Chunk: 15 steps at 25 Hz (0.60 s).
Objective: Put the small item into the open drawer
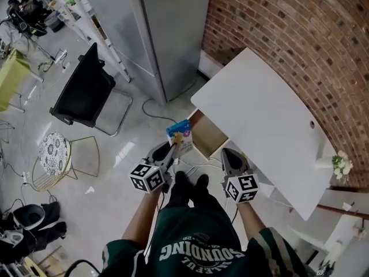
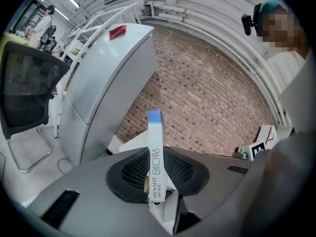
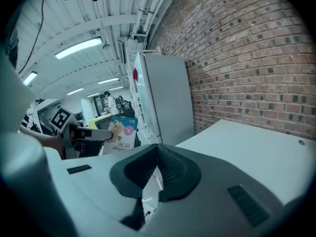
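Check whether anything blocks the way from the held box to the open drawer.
Nothing visible does. The left gripper holds the box just beside the drawer; the right gripper, shut and empty, hangs off to one side.

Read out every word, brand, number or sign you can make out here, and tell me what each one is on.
"HYNAUT": narrow edge of the small box, left gripper view.
"创口贴": same edge, above the brand.
"OUNDING": upside down on the person's green shirt; the smaller line beside it is too blurred to read.
Front of the small box, right gripper view: print too blurred to read.
Red label on the grey cabinet: too small to read.
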### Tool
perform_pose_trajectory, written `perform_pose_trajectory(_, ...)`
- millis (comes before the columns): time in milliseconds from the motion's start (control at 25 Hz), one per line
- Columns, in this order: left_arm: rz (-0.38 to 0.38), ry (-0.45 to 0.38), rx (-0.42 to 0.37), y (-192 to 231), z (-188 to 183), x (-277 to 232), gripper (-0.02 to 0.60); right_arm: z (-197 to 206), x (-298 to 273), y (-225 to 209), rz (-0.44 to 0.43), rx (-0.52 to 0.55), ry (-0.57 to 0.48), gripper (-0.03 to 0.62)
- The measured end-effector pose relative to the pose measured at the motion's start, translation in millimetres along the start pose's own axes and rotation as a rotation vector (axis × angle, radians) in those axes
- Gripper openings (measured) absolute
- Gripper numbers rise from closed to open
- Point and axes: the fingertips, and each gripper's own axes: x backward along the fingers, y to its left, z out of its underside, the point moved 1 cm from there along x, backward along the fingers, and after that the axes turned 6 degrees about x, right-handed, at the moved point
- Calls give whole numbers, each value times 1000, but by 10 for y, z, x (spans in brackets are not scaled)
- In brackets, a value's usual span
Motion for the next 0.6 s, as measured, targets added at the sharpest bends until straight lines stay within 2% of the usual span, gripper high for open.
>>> perform_pose_trajectory(400, -12, 15, -19, 35, -36, -108, 100, -32, -120, -101, -12, -13, -1, 23)
perform_pose_trajectory(600, -18, 59, -43, 85, 31, -254, 100, 28, -135, -199, -9, -25, 8, 23)
